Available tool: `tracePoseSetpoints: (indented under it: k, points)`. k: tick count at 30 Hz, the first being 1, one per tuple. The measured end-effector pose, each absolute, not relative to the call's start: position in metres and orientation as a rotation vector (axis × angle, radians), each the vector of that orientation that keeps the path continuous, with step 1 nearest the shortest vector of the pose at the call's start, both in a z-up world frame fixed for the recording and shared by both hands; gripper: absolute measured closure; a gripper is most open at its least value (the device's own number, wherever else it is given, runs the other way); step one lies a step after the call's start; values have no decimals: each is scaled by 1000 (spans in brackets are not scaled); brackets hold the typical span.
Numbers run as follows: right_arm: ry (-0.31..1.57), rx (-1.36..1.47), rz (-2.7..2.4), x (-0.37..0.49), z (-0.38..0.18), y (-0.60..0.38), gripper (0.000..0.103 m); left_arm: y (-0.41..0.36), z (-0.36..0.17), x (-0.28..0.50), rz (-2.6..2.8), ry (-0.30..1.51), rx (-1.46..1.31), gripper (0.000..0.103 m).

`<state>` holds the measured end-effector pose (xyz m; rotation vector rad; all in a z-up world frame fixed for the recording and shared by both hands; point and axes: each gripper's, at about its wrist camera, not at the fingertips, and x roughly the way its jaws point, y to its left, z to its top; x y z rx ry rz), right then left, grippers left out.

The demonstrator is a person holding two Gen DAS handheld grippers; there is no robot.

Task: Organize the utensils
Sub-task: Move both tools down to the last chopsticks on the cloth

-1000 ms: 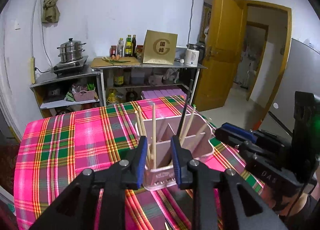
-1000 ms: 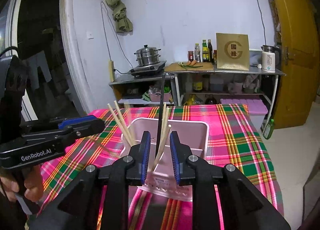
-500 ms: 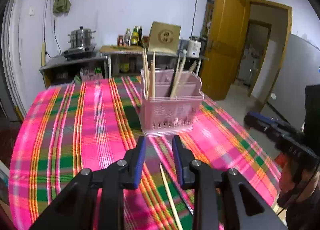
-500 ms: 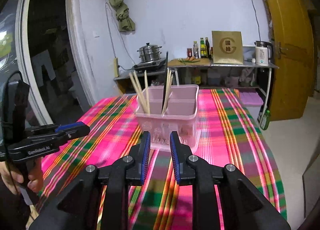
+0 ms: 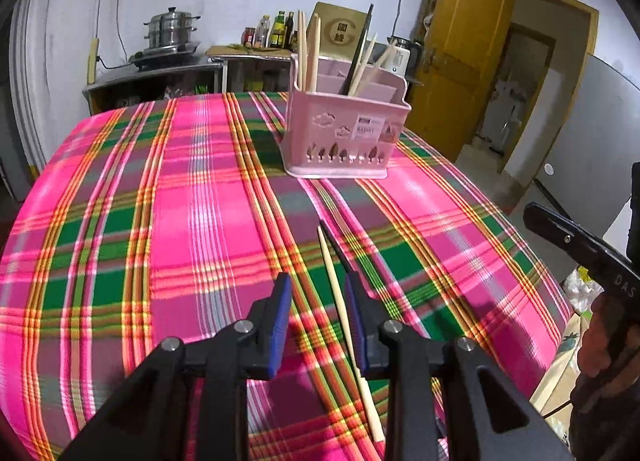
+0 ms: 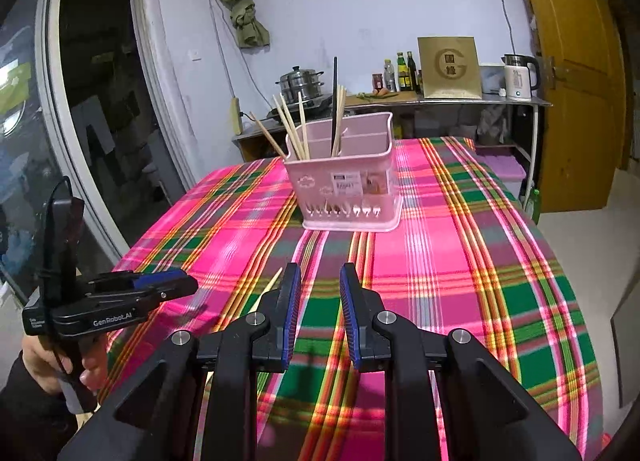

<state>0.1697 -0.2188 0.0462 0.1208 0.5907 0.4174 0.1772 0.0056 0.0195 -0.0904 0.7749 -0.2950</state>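
Observation:
A pink utensil holder [image 5: 344, 133] stands on the plaid tablecloth, with several wooden chopsticks and a black one upright in it; it also shows in the right wrist view [image 6: 346, 189]. A wooden chopstick [image 5: 342, 293] and a black chopstick [image 5: 334, 247] lie on the cloth. My left gripper [image 5: 318, 293] is open and empty, low over the cloth, with the wooden chopstick between its fingers. My right gripper [image 6: 316, 281] is open and empty above the cloth, short of the holder. The wooden chopstick's tip [image 6: 269, 287] shows left of it.
The table [image 5: 120, 221] drops off at the left and right edges. A shelf with a steamer pot [image 6: 302, 81], bottles, a gold box [image 6: 449, 68] and a kettle stands behind. A yellow door [image 5: 456, 61] is at the right.
Both grippers have pulled back from the holder and dropped toward the cloth. The left gripper now straddles the wooden chopstick lying on the table.

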Motion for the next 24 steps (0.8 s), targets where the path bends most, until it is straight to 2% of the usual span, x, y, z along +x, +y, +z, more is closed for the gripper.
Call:
tracePoseSetpoints:
  k: [24]
  points:
    - [670, 118, 448, 191, 12, -205, 82, -25, -27, 235, -286, 936, -44, 74]
